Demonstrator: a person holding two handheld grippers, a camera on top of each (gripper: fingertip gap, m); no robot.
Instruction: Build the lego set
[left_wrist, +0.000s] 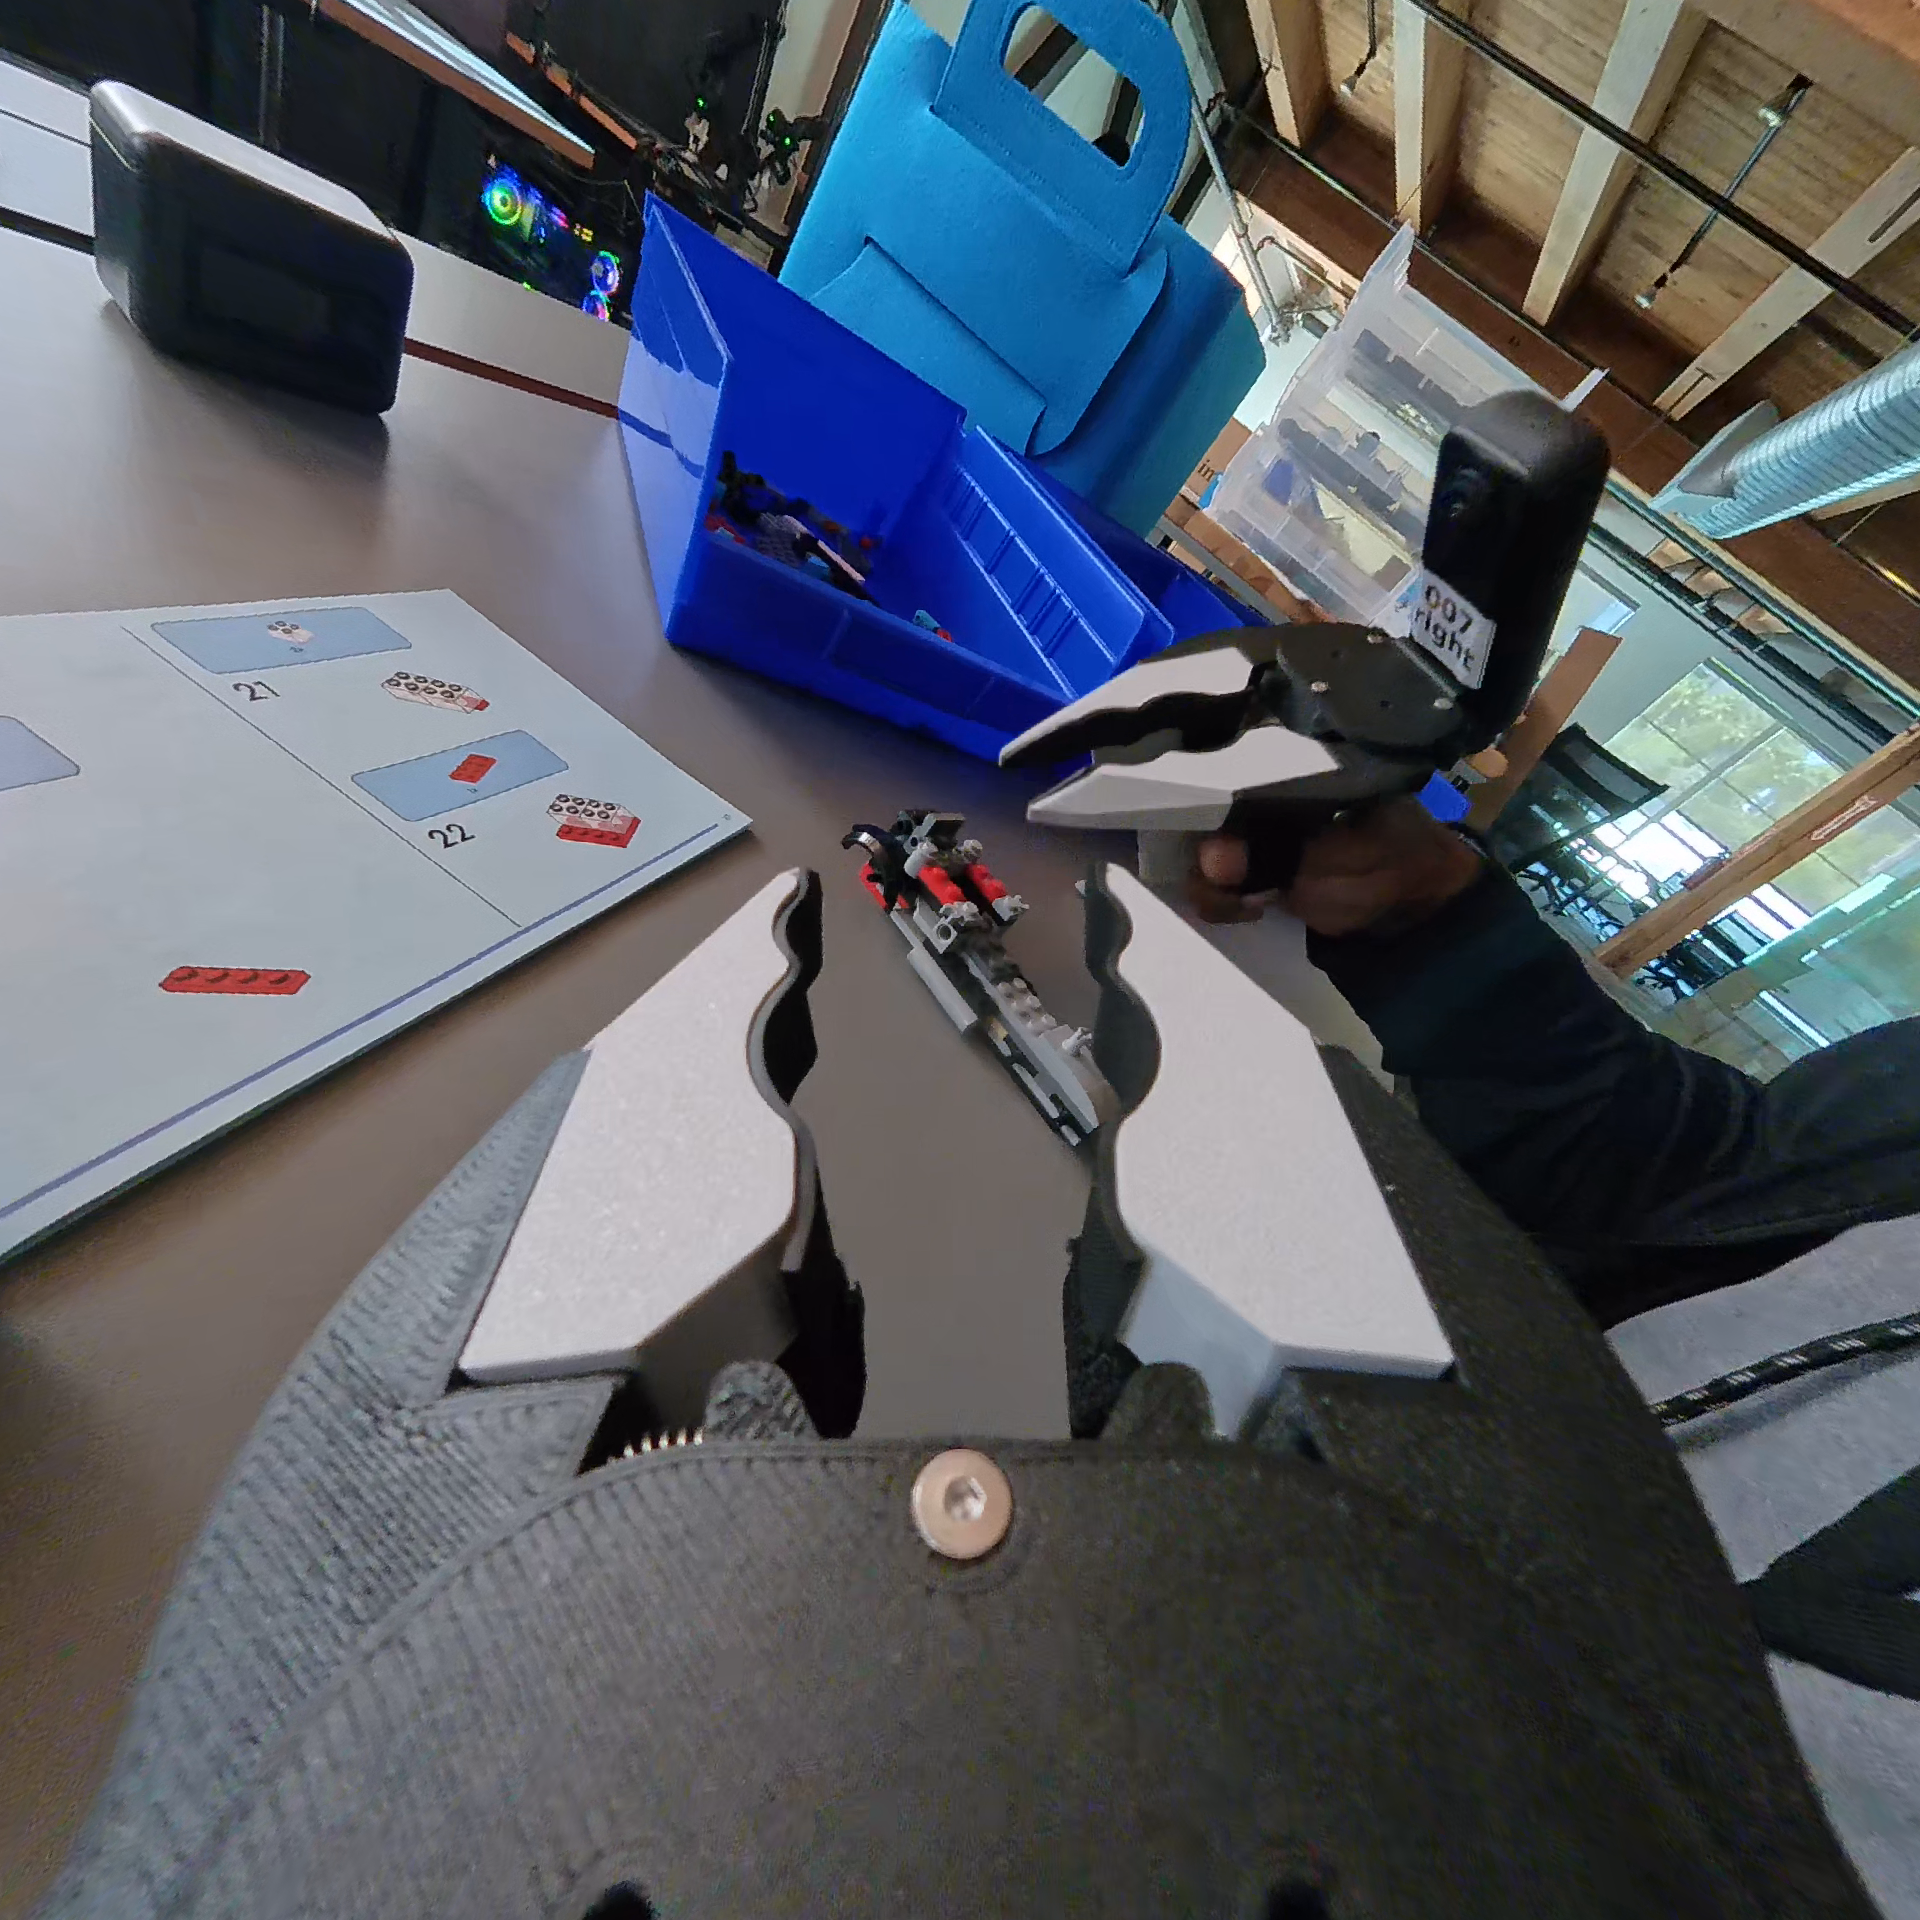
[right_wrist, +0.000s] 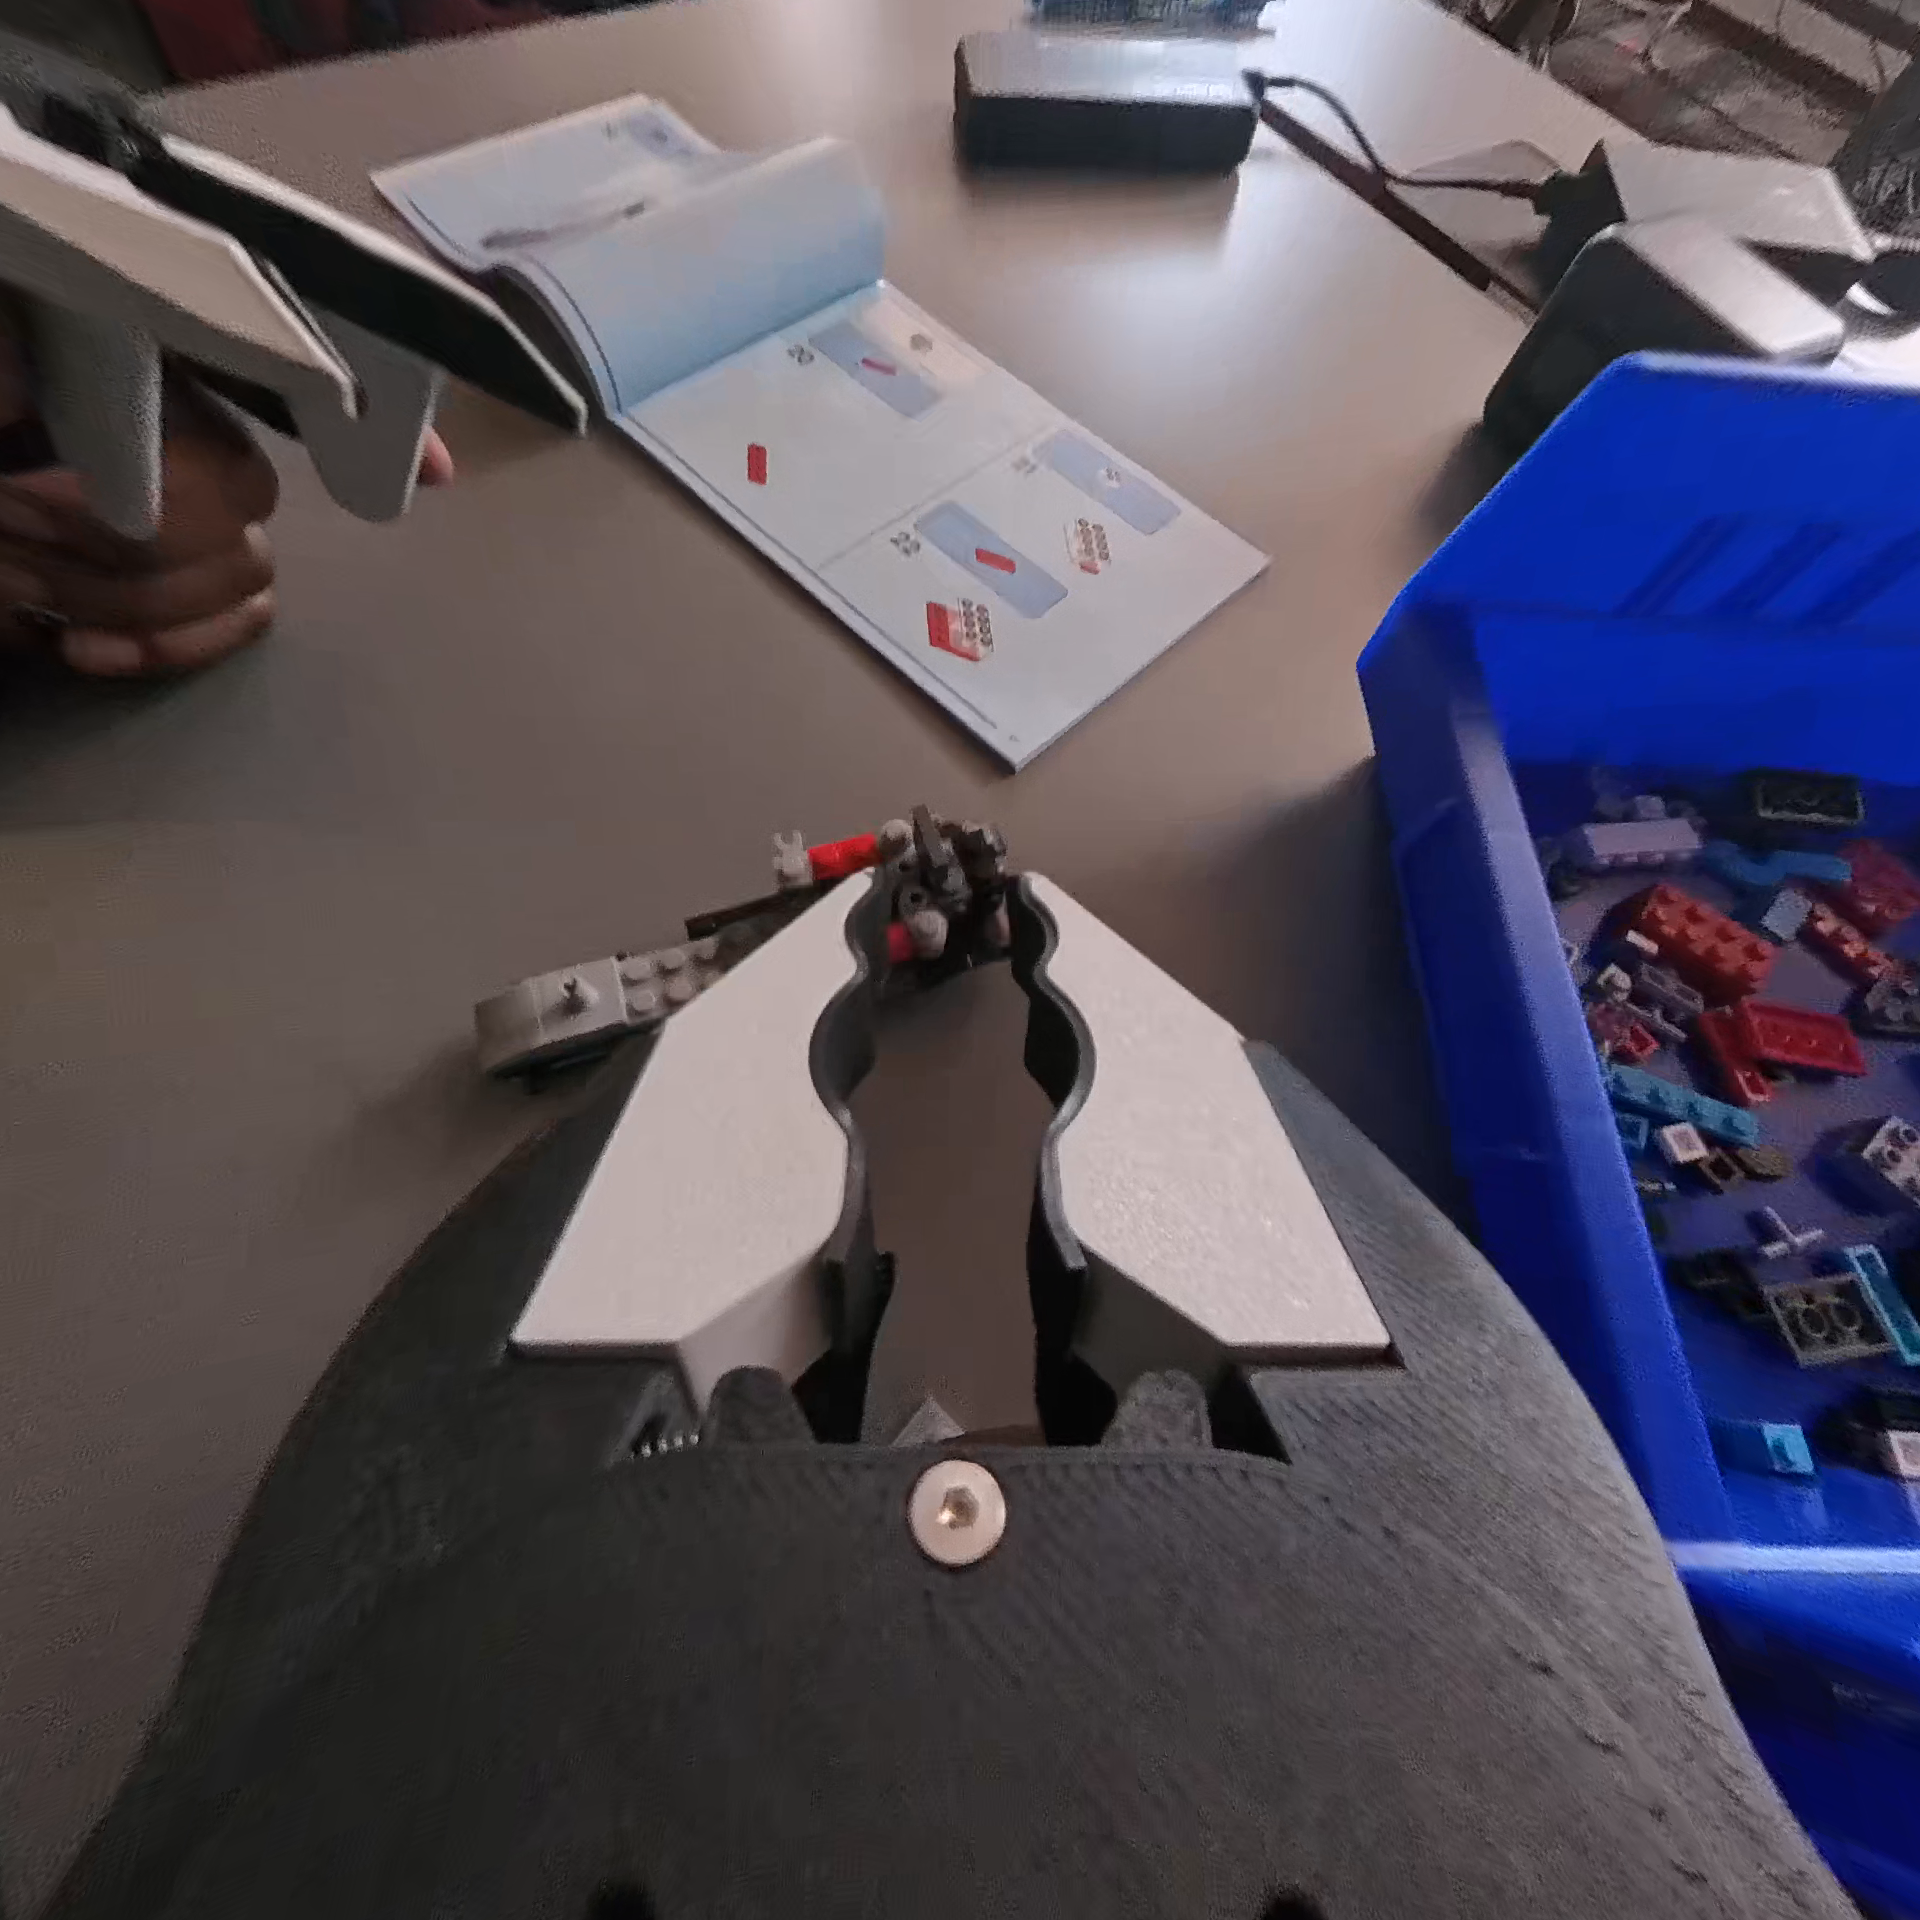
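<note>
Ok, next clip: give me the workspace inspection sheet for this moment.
Surface: grey table, flat, mostly bare.
Job's things: part-built model lying on table; booklet open; blue bin of loose bricks.
Clutter: black boxes; blue felt bag behind bin.
Grippers: left gripper open, short of model; right gripper open above model, gripping nothing.
Cables: one behind far box.
Surroundings: windows, timber ceiling, clear crates.

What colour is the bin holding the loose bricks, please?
Bright blue bin; clearest in the right wrist view.
</note>
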